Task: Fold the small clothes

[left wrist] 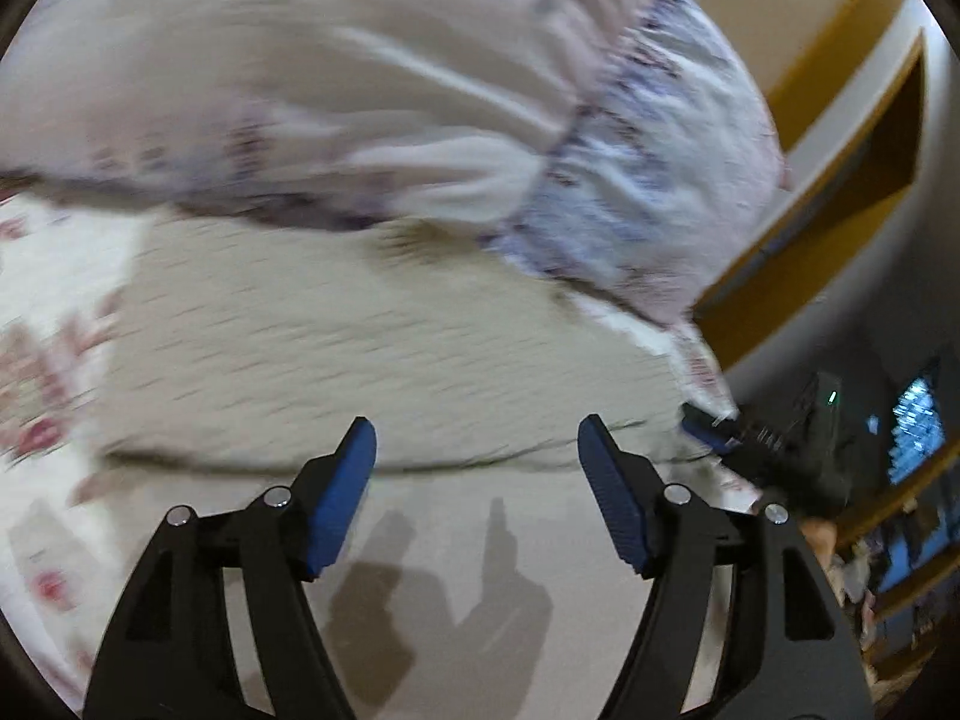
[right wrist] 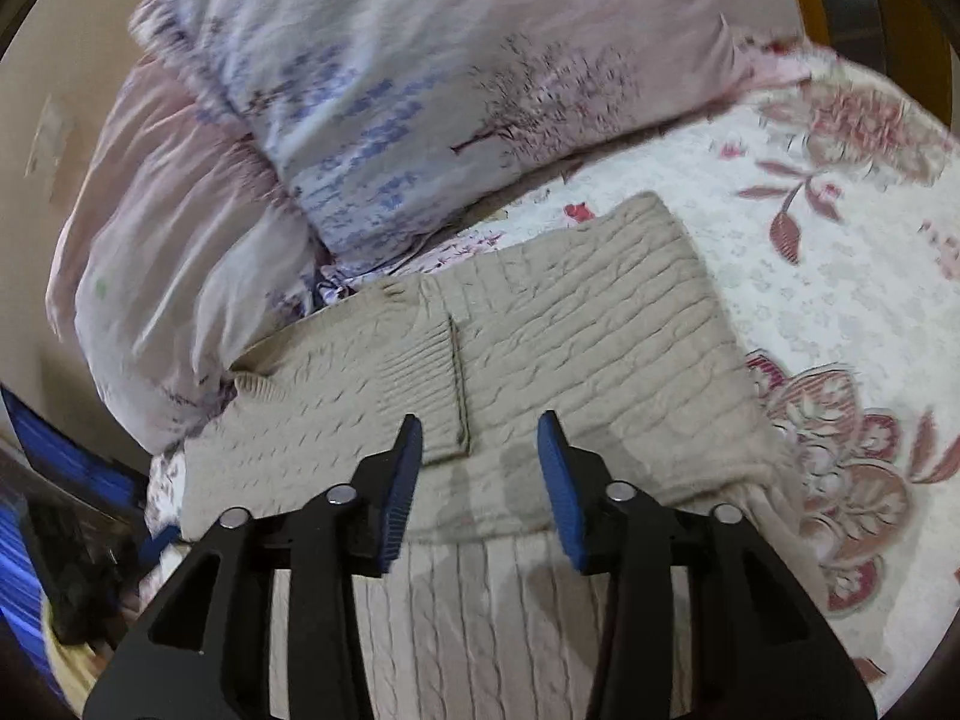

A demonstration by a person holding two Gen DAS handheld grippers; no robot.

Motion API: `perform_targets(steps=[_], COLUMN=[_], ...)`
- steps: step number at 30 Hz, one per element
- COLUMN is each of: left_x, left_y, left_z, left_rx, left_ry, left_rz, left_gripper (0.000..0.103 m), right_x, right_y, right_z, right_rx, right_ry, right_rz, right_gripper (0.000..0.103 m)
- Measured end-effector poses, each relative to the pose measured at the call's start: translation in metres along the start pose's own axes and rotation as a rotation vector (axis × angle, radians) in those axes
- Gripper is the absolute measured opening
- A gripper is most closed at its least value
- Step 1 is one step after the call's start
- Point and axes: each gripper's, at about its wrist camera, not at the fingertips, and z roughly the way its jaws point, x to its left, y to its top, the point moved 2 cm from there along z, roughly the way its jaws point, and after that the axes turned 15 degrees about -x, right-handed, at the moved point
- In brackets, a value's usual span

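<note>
Left wrist view: left gripper [left wrist: 477,450] spread, empty, lower centre; beige sweater [left wrist: 360,330] mid-frame, blurred.
Right wrist view: right gripper [right wrist: 480,444] spread, empty; sweater [right wrist: 570,324] centre on floral bedspread [right wrist: 840,240], sleeve [right wrist: 420,372] folded across.
Progress: apparently partly folded; further folds remain.

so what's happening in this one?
A person with a handheld gripper in each hand is folding a beige cable-knit sweater on a bed with a floral bedspread, next to lilac pillows. A sleeve is already folded across the sweater's body. Both the left gripper and the right gripper are open and hold nothing; each hovers over the knit. The left view is motion-blurred, so finer detail there is unclear.
</note>
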Motion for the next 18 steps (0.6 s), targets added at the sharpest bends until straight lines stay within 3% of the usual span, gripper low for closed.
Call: perform_targets(steps=[4,8,11,13,18], left_x=[0.028,0.039,0.041,0.042,0.043], left_y=[-0.01,-0.022,-0.031,-0.035,-0.039], left_z=[-0.026,-0.039,-0.041,-0.037,-0.037], left_rx=[0.005,0.027,0.054,0.073,0.072], left_ry=[0.09,0.094,0.098,0.101,0.099], left_rz=[0.016,0.014,0.025,0.027,0.03], left_gripper=[0.07,0.07,0.07,0.07,0.071], right_x=[0.001,0.009,0.015,0.019,0.041], right_y=[-0.003,-0.013,-0.015,-0.014,-0.004], right_z=[0.018,0.034,0.039,0.036,-0.012], right_rx=[0.058,0.092,0.078,0.063,-0.088], right_ry=[0.038,0.052,0.058,0.063,0.117], right_rz=[0.055,0.063,0.035,0.015,-0.038], right_gripper=[0.031,0.022,0.01,0.009,0.008])
